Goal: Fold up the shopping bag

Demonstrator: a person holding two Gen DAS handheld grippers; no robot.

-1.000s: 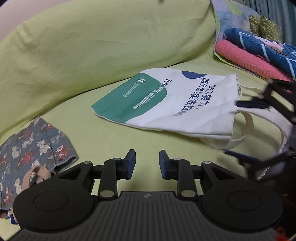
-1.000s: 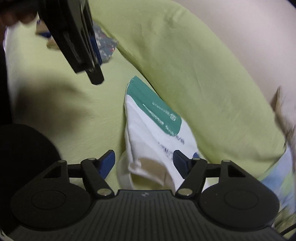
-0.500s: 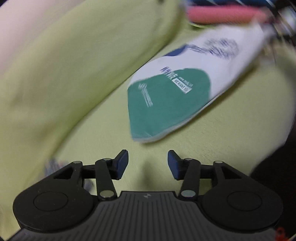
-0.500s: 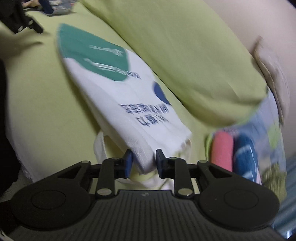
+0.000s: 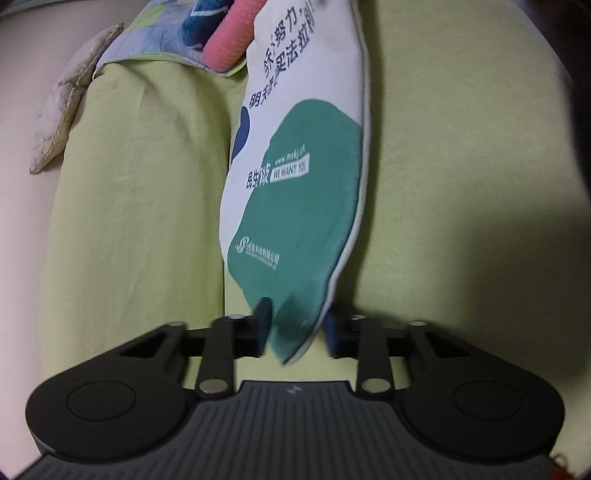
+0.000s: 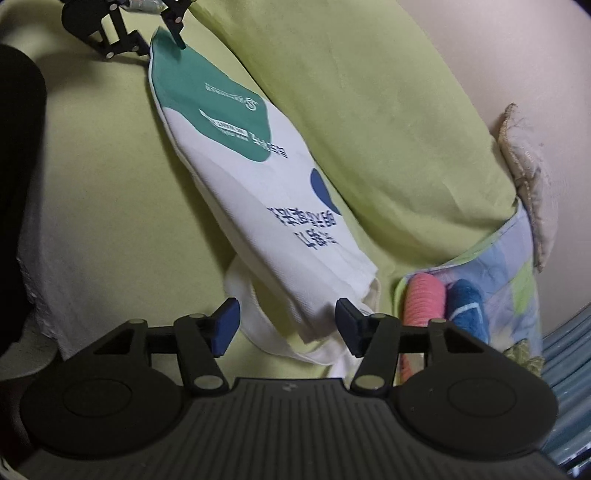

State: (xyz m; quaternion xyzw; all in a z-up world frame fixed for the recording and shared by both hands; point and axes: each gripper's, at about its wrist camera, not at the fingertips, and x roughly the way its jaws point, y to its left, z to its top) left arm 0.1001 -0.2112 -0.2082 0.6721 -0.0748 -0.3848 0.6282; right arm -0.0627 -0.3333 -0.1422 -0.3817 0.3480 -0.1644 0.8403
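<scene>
Between the fingers of the left gripper (image 5: 295,334) sits the green bottom corner of the tote bag (image 5: 299,177) — jaws open, not pinching yet. The right gripper (image 6: 286,325) is open too, around the bag's mouth. Next, I think — both squeeze shut.

The left wrist camera sat low behind its own fingers (image 5: 260,325), close over the bag's (image 5: 295,192) green bottom end, and faced along the bag toward the towel rolls (image 5: 231,44). The right wrist camera looked the opposite way from the handle end, just above the green sofa seat (image 6: 110,177). Both views shared the bag (image 6: 258,192), the sofa's back cushion (image 6: 351,92) and the rolls (image 6: 424,299); the right view also caught the left gripper (image 6: 162,33) far off.
</scene>
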